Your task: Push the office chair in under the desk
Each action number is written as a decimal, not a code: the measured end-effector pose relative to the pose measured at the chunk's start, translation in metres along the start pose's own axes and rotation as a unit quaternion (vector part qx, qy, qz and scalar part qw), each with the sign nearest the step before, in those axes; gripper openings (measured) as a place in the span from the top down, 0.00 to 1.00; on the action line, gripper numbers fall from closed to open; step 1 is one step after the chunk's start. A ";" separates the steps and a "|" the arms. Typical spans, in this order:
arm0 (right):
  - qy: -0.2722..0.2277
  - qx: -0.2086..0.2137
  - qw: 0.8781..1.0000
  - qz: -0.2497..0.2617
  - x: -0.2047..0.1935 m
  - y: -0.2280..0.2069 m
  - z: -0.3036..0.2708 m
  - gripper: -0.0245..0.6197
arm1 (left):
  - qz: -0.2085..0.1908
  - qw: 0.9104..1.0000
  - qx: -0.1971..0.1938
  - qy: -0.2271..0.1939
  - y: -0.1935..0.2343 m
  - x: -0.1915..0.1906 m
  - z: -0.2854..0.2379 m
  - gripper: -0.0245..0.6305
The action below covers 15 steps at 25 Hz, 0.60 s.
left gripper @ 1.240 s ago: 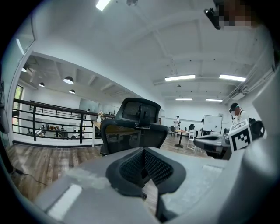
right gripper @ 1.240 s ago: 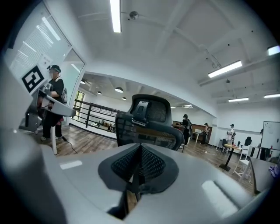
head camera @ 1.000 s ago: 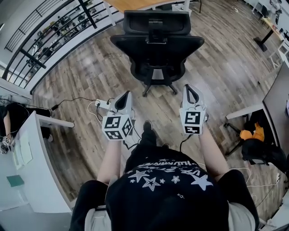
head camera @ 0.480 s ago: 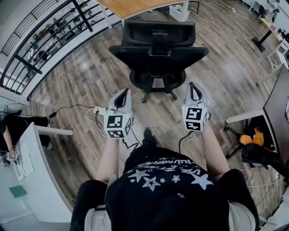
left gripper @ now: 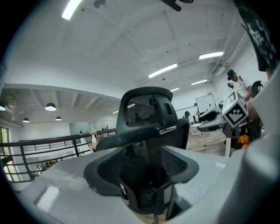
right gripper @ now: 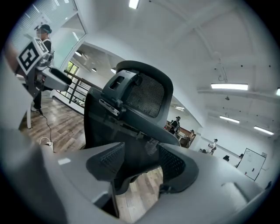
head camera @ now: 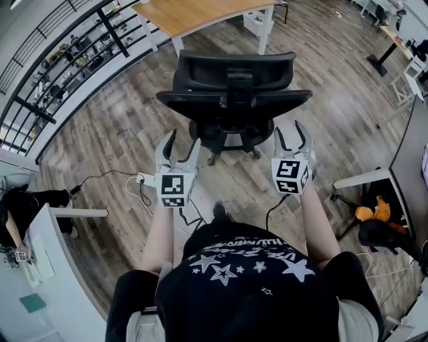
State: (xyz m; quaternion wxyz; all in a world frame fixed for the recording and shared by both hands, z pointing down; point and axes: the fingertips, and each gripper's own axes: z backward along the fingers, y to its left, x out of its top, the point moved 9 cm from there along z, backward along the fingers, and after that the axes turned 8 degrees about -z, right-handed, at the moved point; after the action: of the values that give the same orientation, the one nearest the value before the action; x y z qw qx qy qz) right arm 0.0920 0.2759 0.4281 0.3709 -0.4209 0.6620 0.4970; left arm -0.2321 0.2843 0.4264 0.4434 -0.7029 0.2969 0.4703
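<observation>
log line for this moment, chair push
phase: approach | black mesh office chair: standing short of wooden desk | left tongs: opening, empty, behind chair | right tongs: opening, empty, behind chair

Head view steeply down, gripper views low, close, sharing office chair [head camera: 234,100]

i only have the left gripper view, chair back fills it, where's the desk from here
observer: the head view shows the wooden desk straight beyond the office chair; the chair is not under it yet.
operator: is the right gripper on the chair
observer: no, the right gripper looks just short of the backrest, jaws opening, nothing between them.
operator: anything on the floor
observer: a white power strip with cables lies to the person's left, apart from the chair's base.
</observation>
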 end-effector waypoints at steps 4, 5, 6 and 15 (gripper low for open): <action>0.002 -0.030 1.000 0.004 0.006 -0.010 -0.018 0.39 | -0.059 0.998 0.006 -0.011 0.014 0.006 -0.021 0.42; 0.006 -0.034 0.999 0.008 0.008 -0.012 -0.022 0.36 | -0.077 0.997 0.009 -0.012 0.017 0.009 -0.025 0.38; 0.013 -0.038 0.999 0.015 0.009 -0.014 -0.026 0.34 | -0.092 0.996 0.012 -0.011 0.021 0.010 -0.030 0.36; 0.057 -0.068 0.989 0.121 0.020 -0.031 -0.062 0.30 | -0.239 0.968 -0.009 0.076 0.045 0.002 -0.073 0.33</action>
State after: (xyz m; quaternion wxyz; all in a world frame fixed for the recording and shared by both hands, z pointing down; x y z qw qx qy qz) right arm 0.1087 0.2073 0.4139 0.2405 -0.3898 0.6923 0.5576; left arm -0.2398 0.1995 0.4209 0.5127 -0.7911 0.1485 0.2989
